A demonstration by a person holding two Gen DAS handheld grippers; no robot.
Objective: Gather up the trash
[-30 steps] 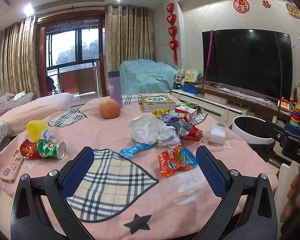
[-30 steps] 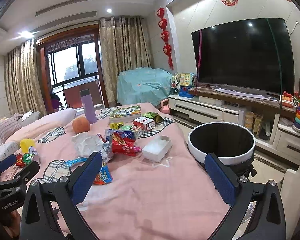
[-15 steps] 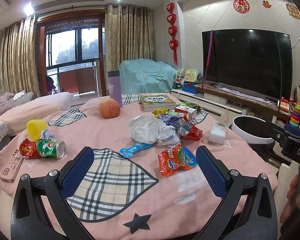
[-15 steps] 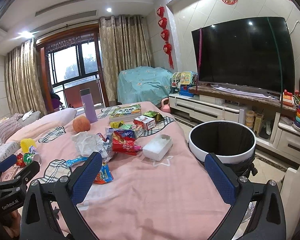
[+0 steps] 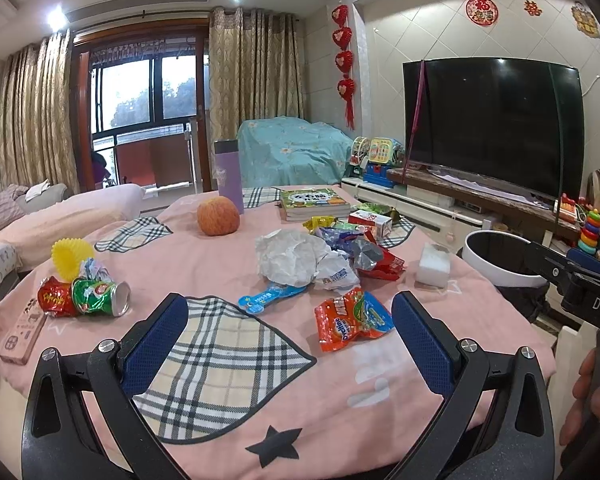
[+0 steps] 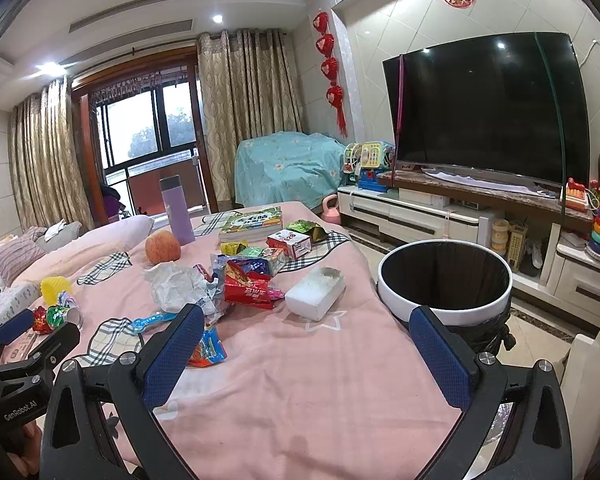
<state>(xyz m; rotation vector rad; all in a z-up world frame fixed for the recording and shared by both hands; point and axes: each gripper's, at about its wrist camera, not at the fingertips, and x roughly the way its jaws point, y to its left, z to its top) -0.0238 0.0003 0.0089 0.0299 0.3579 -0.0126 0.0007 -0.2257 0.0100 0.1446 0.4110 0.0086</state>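
Trash lies on a table under a pink cloth (image 5: 204,264): an orange snack wrapper (image 5: 352,318), a blue wrapper (image 5: 270,296), crumpled white paper (image 5: 296,256), a red packet (image 6: 248,290), a white foam box (image 6: 316,292) and crushed cans (image 5: 96,296). A round white-rimmed bin (image 6: 444,280) with a black liner stands beside the table's right edge. My left gripper (image 5: 288,340) is open and empty, above the near cloth, short of the orange wrapper. My right gripper (image 6: 306,354) is open and empty, near the table's right front, left of the bin.
An apple (image 5: 218,216), a purple flask (image 5: 229,176), a stack of books (image 5: 314,204), a small carton (image 5: 374,222), a yellow cup (image 5: 70,258) and a remote (image 5: 22,330) also sit on the table. A TV (image 6: 484,108) on a low cabinet stands behind the bin. A sofa is at left.
The right wrist view has shifted slightly, so the bin sits a little lower in it. The left gripper and the trash have not moved.
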